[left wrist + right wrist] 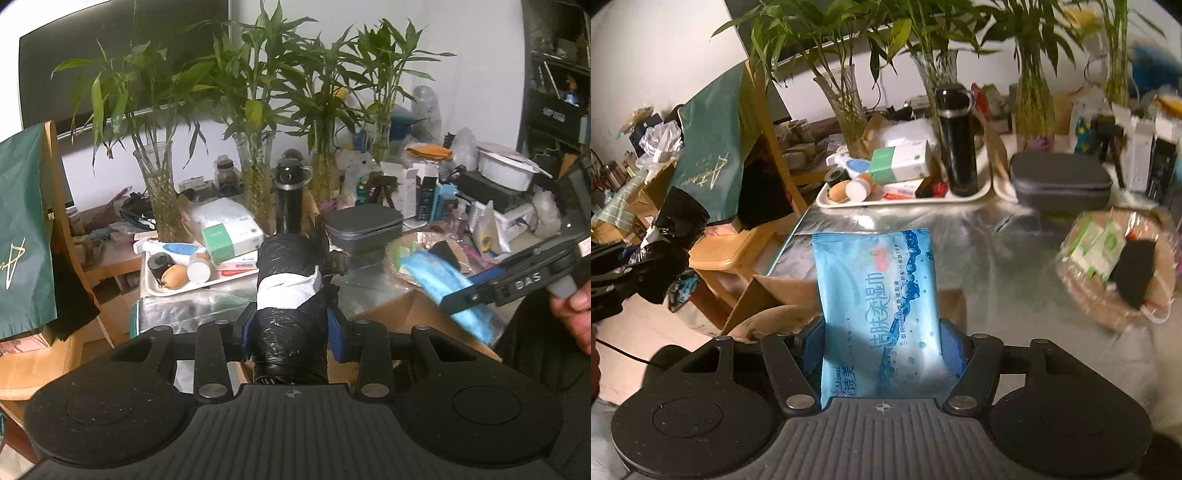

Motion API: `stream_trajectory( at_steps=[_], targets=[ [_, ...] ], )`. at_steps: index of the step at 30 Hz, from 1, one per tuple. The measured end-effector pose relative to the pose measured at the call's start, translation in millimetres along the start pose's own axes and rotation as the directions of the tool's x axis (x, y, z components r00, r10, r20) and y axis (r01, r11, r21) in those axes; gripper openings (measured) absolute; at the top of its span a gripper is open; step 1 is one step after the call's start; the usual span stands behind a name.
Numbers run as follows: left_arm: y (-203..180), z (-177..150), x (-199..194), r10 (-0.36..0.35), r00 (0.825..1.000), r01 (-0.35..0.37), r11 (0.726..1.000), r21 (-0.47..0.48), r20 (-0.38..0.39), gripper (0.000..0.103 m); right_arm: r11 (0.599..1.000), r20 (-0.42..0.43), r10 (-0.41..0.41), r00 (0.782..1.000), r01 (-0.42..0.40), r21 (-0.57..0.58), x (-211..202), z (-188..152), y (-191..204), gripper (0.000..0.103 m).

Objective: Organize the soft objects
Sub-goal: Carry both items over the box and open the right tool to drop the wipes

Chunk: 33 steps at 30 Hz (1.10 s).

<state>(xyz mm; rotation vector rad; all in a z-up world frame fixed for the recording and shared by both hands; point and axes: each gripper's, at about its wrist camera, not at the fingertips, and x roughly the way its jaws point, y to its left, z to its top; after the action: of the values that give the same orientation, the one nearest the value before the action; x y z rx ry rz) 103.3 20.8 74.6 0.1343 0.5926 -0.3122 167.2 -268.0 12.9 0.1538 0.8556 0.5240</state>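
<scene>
While both hands carry their loads above the tabletop (997, 251), the step in hand is transport. The left gripper (291, 332) has its jaws partly closed, clamping a black plastic roll (291, 280) banded in white. The right gripper (882, 347) has its jaws wider, clamping a blue wet-wipes pack (879, 295) upright above a cardboard box (768, 295). The likely destination is the wicker basket (1082, 295) to the right, already holding 2 or more items. The next move calls for a placement over it, then release.
</scene>
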Motion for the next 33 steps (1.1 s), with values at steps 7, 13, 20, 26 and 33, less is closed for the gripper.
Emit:
stream_trajectory(
  at_steps=[7, 13, 20, 26, 33],
  targets=[
    [-8.8, -2.0, -11.1, -0.019, 1.000, 0.019, 1.000, 0.007, 0.009, 0.037, 0.997, -0.039, 0.036, 0.999, -0.033, 0.065, 9.6, -3.9, -1.6, 0.068],
    [-15.7, -3.1, -12.2, -0.044, 0.999, 0.044, 0.999, 0.011, 0.009, 0.037, 0.979, -0.047, 0.088, 0.995, -0.078, 0.186, 21.8, -6.4, -19.2, 0.096],
    [-22.4, -6.0, -12.5, -0.075, 0.997, 0.075, 0.997, 0.017, -0.001, 0.037, 0.995, 0.022, 0.017, 1.000, -0.019, 0.098, -0.1, -8.1, -15.4, 0.103],
    [-25.6, -6.6, -6.4, -0.111, 0.994, 0.111, 0.994, -0.009, -0.021, 0.037, 0.996, 0.061, -0.091, 0.994, 0.090, 0.020, -11.1, -10.9, -15.4, 0.103],
    [-36.8, -3.4, 12.7, -0.154, 0.986, 0.155, 0.988, 0.013, -0.061, 0.037, 0.978, 0.057, -0.165, 0.985, 0.171, -0.122, -13.8, -23.9, -6.6, 0.103]
  ],
)
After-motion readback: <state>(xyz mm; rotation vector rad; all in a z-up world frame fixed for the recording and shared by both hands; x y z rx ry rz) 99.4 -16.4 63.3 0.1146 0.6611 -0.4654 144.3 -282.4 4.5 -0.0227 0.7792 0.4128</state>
